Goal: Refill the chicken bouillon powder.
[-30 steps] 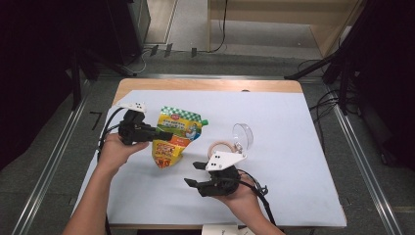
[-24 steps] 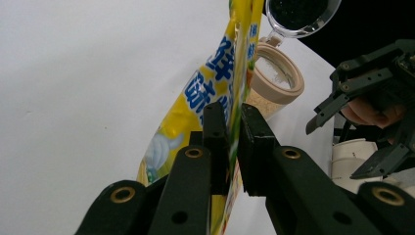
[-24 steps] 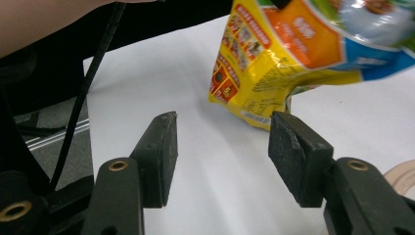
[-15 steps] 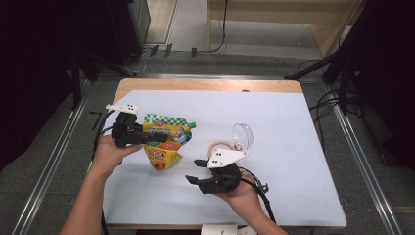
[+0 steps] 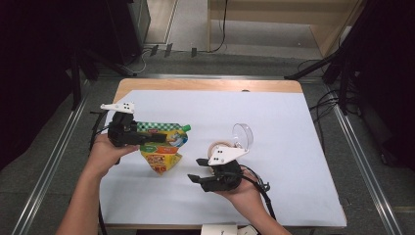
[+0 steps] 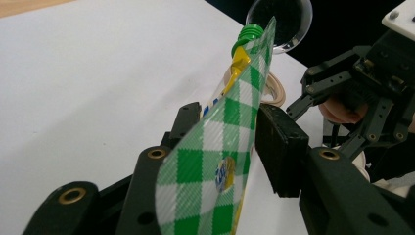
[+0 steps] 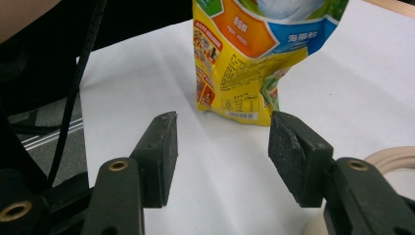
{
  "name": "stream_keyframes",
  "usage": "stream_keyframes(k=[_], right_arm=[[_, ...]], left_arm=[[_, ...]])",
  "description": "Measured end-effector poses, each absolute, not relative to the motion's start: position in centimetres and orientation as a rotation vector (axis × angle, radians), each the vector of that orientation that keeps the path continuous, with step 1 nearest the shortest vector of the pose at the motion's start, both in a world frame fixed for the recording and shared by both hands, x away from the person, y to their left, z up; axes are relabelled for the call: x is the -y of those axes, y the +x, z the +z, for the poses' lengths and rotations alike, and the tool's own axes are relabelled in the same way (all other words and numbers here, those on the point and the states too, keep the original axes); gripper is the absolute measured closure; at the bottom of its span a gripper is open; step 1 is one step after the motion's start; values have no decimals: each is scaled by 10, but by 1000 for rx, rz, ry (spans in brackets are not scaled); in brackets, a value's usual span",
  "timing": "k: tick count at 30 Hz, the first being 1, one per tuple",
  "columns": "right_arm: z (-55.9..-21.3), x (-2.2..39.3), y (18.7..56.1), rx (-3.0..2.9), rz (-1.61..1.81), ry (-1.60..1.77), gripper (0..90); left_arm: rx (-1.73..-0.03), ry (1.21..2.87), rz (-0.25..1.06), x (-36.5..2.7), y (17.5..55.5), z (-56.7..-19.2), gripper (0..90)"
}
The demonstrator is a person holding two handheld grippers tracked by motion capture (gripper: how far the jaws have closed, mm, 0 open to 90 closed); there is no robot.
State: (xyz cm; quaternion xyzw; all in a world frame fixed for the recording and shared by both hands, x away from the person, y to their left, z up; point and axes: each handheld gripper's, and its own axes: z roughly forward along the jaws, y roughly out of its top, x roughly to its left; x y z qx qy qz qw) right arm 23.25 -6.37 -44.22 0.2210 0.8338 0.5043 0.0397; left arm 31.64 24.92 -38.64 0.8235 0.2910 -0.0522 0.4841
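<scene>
A spouted pouch (image 5: 164,147), green-checked on top and yellow below, stands tilted on the white table sheet (image 5: 293,122). My left gripper (image 5: 147,139) reaches in from the left at the pouch's top edge. In the left gripper view the checked top (image 6: 230,147) passes between the jaws, which have just been opening and now stand wider than the thin pouch; the green spout (image 6: 250,33) points away. My right gripper (image 5: 195,170) stands open and empty, aimed at the pouch's lower end (image 7: 244,58) a short way off.
A pale wooden ring (image 5: 215,147) lies beside the right gripper, with a clear round dome (image 5: 243,134) just behind it. Cables trail from both grippers to the near table edge. The sheet's right half is bare.
The left hand and the pouch have shifted a little to the left, and the left jaws have spread apart around the pouch top. The right gripper has stayed still.
</scene>
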Motion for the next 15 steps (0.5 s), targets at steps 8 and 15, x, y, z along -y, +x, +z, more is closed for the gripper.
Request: stream_keyframes(k=[8,15], right_arm=[[-439,69,237,-2550,1542,700,456],[-437,73,240,-2557,1529,722,455]], left_arm=[[-736,2004,-160,-248,315,-377,529],[-736,2008,-134,-251,313,-369,486]])
